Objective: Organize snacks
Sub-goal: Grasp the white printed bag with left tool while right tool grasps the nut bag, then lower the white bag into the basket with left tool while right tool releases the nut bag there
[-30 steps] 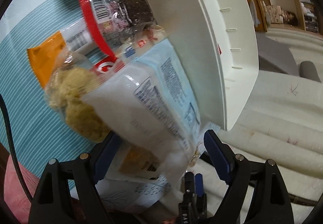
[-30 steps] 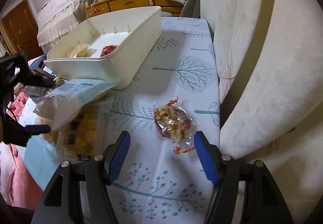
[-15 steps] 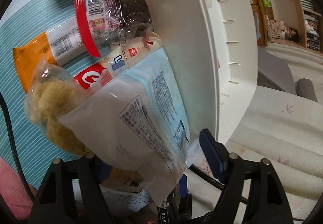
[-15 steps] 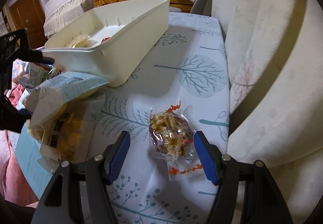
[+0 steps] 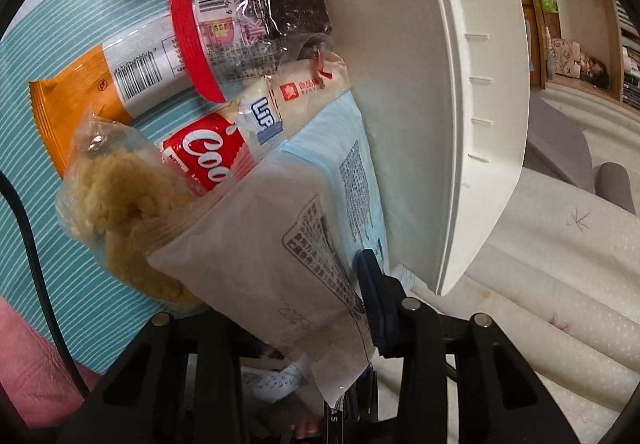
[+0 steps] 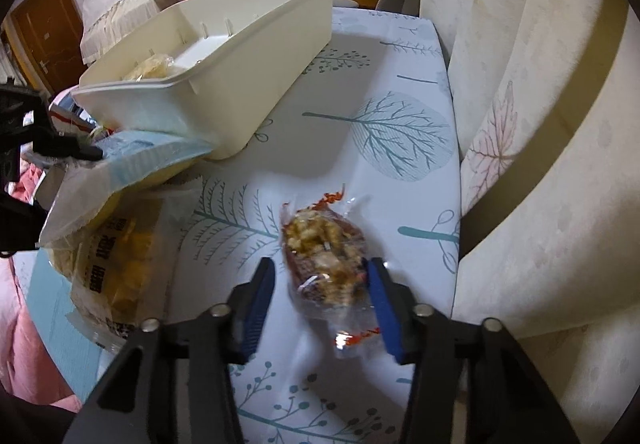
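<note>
White plastic bin [image 6: 248, 56] sits at the back of the table, ready for snacks. My left gripper [image 5: 320, 308] has just closed on the pale blue bag [image 5: 304, 240], lifting it binward. My right gripper [image 6: 322, 296] was closing around the small clear snack packet [image 6: 324, 256]; only one pad touches.

White bin [image 6: 256, 44]; white tabletop [image 6: 400, 180] printed with teal trees; pale-blue-and-white packet [image 5: 288, 244]; red-banded clear wrapper [image 5: 240, 24]; orange-ended pack [image 5: 68, 104].

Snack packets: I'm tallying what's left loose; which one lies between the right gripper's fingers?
The small clear packet of golden crunchy pieces, alone on the tree-print cloth; the right gripper has been closing around it.
</note>
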Action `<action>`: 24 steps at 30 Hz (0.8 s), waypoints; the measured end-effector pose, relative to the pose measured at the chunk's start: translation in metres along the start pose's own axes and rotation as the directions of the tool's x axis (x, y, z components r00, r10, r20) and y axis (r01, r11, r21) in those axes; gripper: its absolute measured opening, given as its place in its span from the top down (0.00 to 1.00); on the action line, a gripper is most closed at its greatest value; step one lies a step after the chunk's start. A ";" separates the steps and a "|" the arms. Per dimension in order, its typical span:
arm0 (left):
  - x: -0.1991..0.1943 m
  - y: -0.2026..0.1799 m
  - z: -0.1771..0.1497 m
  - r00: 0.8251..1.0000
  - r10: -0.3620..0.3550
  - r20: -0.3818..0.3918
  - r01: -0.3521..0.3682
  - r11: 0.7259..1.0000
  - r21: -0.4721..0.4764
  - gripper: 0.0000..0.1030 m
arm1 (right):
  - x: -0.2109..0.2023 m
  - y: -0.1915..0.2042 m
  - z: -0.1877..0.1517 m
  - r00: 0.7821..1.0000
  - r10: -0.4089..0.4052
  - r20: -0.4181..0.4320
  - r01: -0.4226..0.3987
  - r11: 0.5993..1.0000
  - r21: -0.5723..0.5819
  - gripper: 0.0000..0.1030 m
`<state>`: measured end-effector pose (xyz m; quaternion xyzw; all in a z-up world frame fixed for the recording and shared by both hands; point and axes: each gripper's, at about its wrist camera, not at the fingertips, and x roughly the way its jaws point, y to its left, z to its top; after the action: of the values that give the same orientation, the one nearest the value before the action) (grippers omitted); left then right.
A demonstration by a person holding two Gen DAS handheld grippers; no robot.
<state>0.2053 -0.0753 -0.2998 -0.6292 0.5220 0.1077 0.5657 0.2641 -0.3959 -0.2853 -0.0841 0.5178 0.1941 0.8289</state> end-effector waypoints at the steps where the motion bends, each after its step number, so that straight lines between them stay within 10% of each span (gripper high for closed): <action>1: -0.001 -0.001 0.000 1.000 -0.004 -0.011 0.004 1.000 -0.001 0.69 | 0.000 0.000 0.000 1.000 0.005 -0.007 -0.005 1.000 0.006 0.59; 24: -0.075 -0.044 -0.005 0.988 0.035 -0.151 -0.011 0.987 0.158 0.80 | -0.066 0.037 0.045 0.991 0.001 0.135 -0.018 0.992 0.122 0.60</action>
<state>0.2043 -0.0471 -0.2172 -0.5832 0.5781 0.0244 0.5703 0.2604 -0.3627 -0.2040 -0.0171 0.4719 0.1712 0.8647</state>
